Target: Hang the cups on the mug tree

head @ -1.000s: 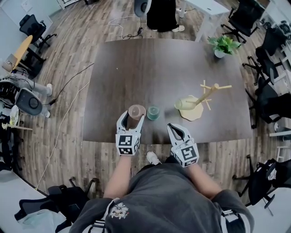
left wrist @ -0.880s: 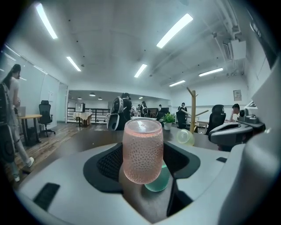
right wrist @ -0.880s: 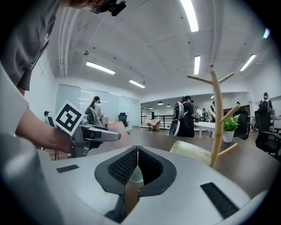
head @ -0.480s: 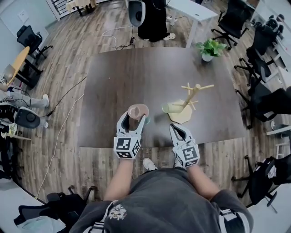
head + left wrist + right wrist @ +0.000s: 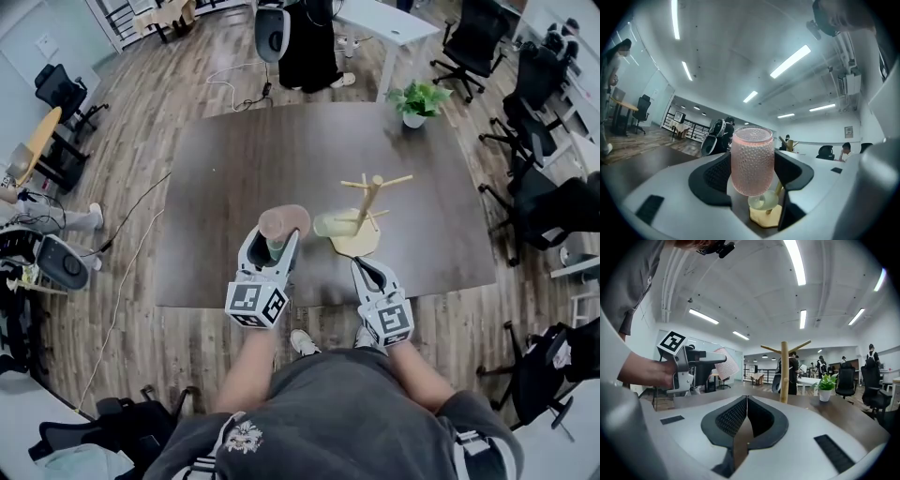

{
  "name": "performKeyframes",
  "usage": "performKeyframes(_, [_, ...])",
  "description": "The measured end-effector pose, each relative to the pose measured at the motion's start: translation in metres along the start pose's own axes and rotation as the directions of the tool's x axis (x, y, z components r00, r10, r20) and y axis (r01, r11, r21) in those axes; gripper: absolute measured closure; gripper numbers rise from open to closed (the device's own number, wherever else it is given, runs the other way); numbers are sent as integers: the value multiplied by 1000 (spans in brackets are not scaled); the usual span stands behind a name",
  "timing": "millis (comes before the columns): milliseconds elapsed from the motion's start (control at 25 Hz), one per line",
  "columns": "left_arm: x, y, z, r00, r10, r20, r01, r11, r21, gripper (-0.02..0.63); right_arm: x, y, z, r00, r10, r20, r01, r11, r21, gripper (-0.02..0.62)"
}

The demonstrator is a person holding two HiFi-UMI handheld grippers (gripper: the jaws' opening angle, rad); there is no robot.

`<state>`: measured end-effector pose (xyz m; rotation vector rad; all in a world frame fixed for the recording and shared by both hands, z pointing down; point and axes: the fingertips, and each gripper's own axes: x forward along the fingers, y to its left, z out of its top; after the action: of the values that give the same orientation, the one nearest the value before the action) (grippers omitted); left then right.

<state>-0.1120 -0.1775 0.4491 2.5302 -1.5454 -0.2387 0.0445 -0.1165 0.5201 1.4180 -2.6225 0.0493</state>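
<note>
My left gripper is shut on a pink dimpled cup, held upright above the dark table. In the left gripper view the pink cup fills the gap between the jaws. Just to its right stands the wooden mug tree, with a pale green cup hanging on its left side. The same green cup shows below the pink one. My right gripper is shut and empty near the table's front edge. The mug tree rises straight ahead of my right gripper.
A potted plant stands at the table's far right corner. Office chairs line the right side, and a person stands beyond the far edge. Cables trail over the wooden floor at the left.
My left gripper has raised the pink cup off the table and carried it closer to the mug tree. The right gripper has stayed shut near the front edge.
</note>
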Motion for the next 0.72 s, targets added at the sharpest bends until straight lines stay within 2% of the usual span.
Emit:
performKeyframes(240, [12,-24,20,999,5,51,-2,998,-58,313,-18,-24,1,1000,-4,6,4,1000,-3,569])
performKeyframes(560, [22,-41,44,993,8,117,13,984,-178,313,-33,-38,2,1000,18,9,-18,1000,-11,569])
performKeyframes(720, [35,-53,50,991,-18,130,42,982,-185,313,-37,-51,6,999,-3,32,3,1000,0,569])
